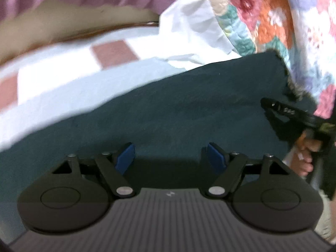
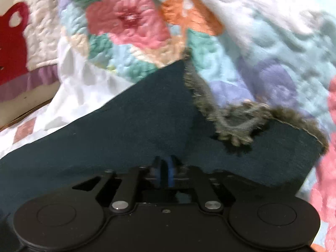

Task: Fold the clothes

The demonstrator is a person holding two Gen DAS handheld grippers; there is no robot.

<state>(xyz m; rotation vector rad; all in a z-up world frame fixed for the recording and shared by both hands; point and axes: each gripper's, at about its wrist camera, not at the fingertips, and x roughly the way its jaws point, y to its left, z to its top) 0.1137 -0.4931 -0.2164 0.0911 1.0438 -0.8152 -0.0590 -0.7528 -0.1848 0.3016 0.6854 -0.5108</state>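
A dark blue denim garment (image 1: 189,105) with frayed hems lies spread on the bed. My left gripper (image 1: 170,157) hovers just over it, open, with nothing between its blue pads (image 1: 126,157). At the right edge of the left wrist view a hand (image 1: 304,157) holds my right gripper (image 1: 273,113) at the garment's frayed corner. In the right wrist view my right gripper (image 2: 164,173) is shut, its blue pads pressed together on a fold of the dark blue garment (image 2: 126,126). A frayed grey hem (image 2: 237,124) curls just ahead of it.
A floral quilt (image 2: 252,42) lies bunched behind and to the right of the garment. A white sheet (image 1: 193,25) and a white-and-pink checked bedsheet (image 1: 63,77) lie to the left. A red and purple cushion (image 2: 14,48) and a wooden bed edge (image 1: 105,29) sit at the back.
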